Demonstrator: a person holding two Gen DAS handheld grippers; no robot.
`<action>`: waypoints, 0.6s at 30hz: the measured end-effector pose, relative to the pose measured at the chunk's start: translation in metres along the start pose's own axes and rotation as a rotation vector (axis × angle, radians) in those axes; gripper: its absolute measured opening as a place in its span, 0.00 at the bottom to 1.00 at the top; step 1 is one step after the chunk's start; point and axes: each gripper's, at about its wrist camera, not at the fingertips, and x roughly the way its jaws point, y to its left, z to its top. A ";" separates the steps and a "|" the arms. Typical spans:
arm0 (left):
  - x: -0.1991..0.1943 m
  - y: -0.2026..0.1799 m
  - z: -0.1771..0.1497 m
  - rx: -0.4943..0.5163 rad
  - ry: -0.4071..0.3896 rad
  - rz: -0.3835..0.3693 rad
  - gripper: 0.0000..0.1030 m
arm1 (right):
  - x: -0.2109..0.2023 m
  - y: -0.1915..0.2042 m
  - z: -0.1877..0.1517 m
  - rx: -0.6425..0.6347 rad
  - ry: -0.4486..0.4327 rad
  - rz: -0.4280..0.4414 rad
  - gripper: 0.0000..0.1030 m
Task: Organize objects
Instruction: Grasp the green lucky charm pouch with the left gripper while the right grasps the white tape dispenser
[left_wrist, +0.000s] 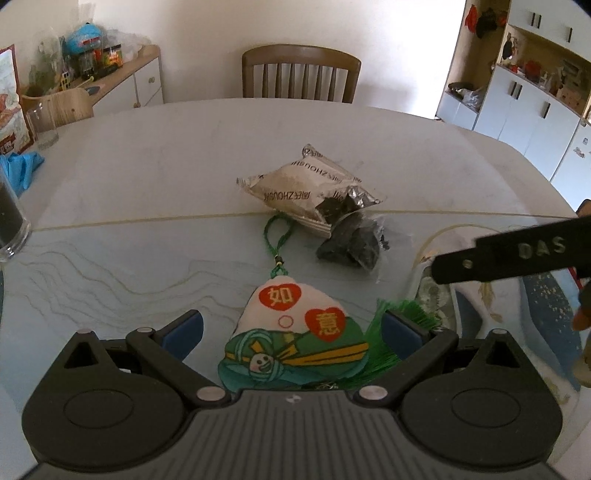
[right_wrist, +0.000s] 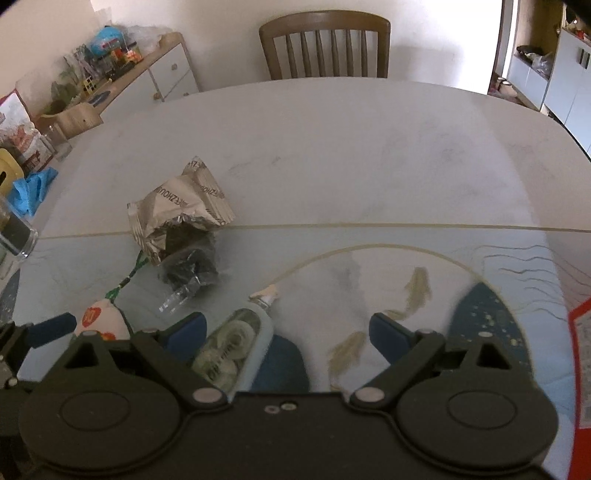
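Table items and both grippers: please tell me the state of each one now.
Left gripper: open, fingers either side of the sachet.
Right gripper: open, holding nothing.
Sachet: lying flat, cord stretched out.
Foil bag: torn open, crumpled.
Dark lumps: spilled out beside the bag.
Correction tape: lying on its side, near the right gripper's left finger.
Table: bare at the far side.

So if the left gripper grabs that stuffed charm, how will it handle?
The charm looks padded, so it should squash between the open fingers. Its cord and tassel will probably dangle and drag. Likely light.
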 end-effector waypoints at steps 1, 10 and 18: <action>0.001 0.001 -0.001 0.000 0.002 0.000 1.00 | 0.004 0.003 0.001 -0.003 0.006 -0.003 0.92; 0.001 0.007 -0.005 -0.027 -0.015 0.004 0.99 | 0.022 0.018 0.001 -0.034 0.034 -0.050 0.87; 0.000 0.007 -0.007 -0.018 -0.025 -0.003 0.95 | 0.014 0.006 -0.013 -0.089 0.039 -0.086 0.86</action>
